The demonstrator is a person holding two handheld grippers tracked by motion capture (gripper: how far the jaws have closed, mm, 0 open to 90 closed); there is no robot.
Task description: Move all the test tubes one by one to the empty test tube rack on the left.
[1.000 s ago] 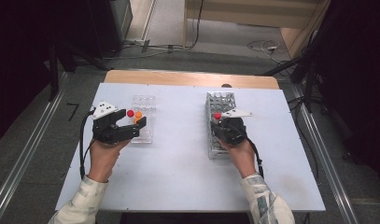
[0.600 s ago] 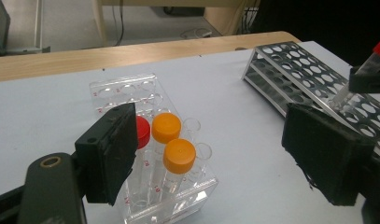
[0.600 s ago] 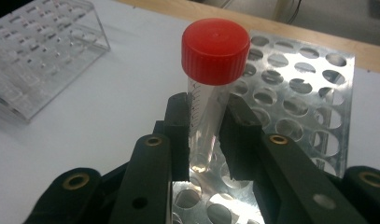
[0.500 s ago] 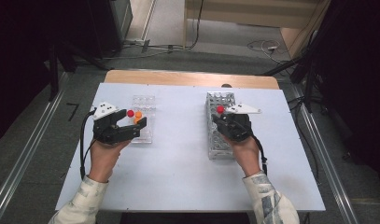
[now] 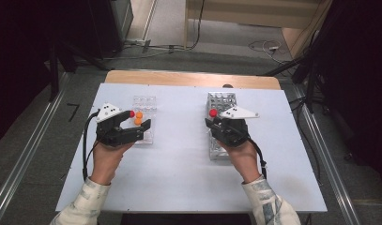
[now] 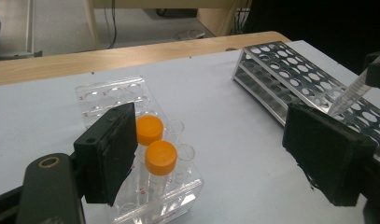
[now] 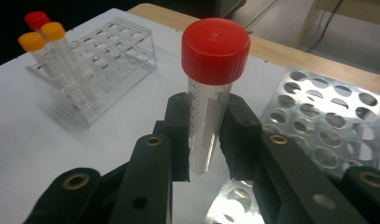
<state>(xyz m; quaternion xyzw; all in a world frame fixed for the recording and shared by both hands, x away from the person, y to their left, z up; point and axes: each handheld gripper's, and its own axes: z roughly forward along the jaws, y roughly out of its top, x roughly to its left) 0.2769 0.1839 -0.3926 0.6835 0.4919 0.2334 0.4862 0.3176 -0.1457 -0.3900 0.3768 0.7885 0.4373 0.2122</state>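
The right gripper (image 7: pixel 204 135) clamps a red-capped tube (image 7: pixel 211 93) upright above the metal rack (image 5: pixel 220 124). Left of that rack, the left gripper (image 6: pixel 215 154) stands wide beside 2 orange-capped tubes (image 6: pixel 155 154) in the clear rack (image 6: pixel 108 100).

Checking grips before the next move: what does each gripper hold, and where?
Right gripper clamps the red-capped tube by its clear body below the cap. Left gripper holds nothing.

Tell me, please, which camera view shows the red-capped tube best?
The right gripper view: the red-capped tube stands upright, close up, clamped between the right gripper pads. The high view gives just its red cap over the metal rack. The left gripper view catches its clear lower end at the frame's edge.
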